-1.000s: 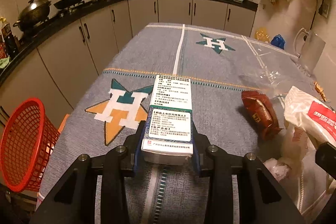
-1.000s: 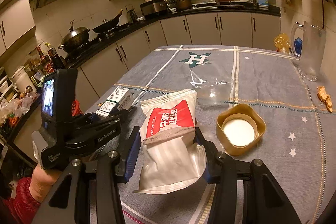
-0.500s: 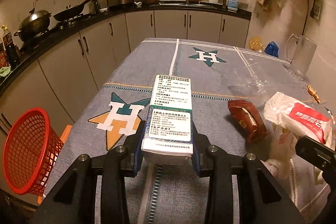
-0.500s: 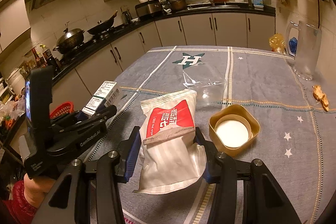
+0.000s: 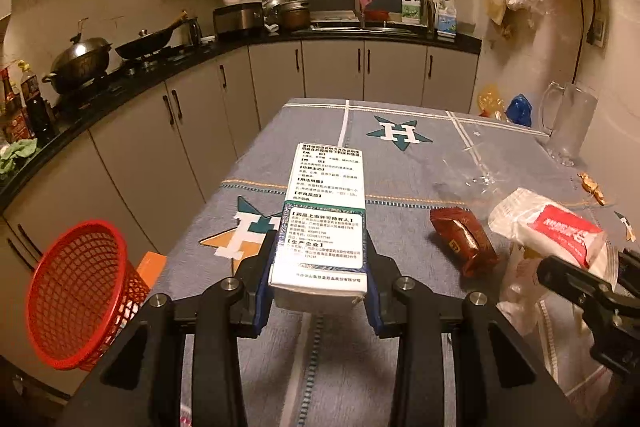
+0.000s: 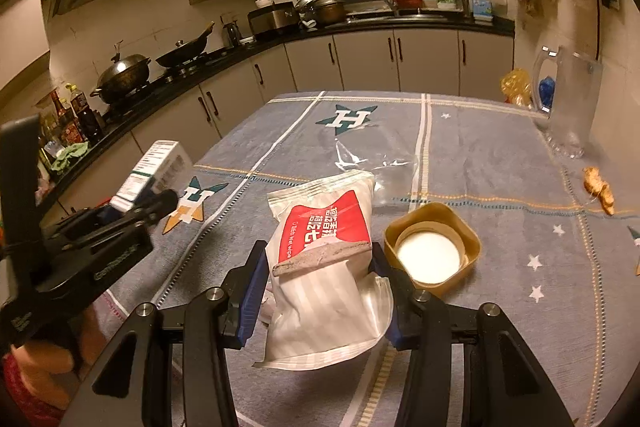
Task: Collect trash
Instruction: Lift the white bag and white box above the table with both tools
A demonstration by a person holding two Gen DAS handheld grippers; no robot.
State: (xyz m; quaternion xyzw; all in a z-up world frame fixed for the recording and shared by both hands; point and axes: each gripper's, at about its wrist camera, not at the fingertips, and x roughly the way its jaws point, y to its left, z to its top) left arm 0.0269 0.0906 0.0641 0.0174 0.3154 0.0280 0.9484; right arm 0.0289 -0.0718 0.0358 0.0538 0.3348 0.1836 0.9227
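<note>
The left hand-held gripper (image 5: 320, 279) is clenched on a white box (image 5: 325, 215) at the frame's centre, above the worktop (image 5: 400, 163). The right hand-held gripper (image 6: 320, 291) grasps a wipes packet (image 6: 324, 259) at centre; a red basket (image 5: 76, 291) sits at lower left.

Both wrist cameras look down along their jaws toward twelve o'clock, close above the grey star-patterned cloth-covered desk (image 5: 404, 163), which both views share.

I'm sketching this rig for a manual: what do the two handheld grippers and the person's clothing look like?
Both the left gripper and the right gripper are matte black linkages with silver pivot bolts and blue finger pads. The left one's body bears white lettering. A red quilted sleeve shows below it.
</note>
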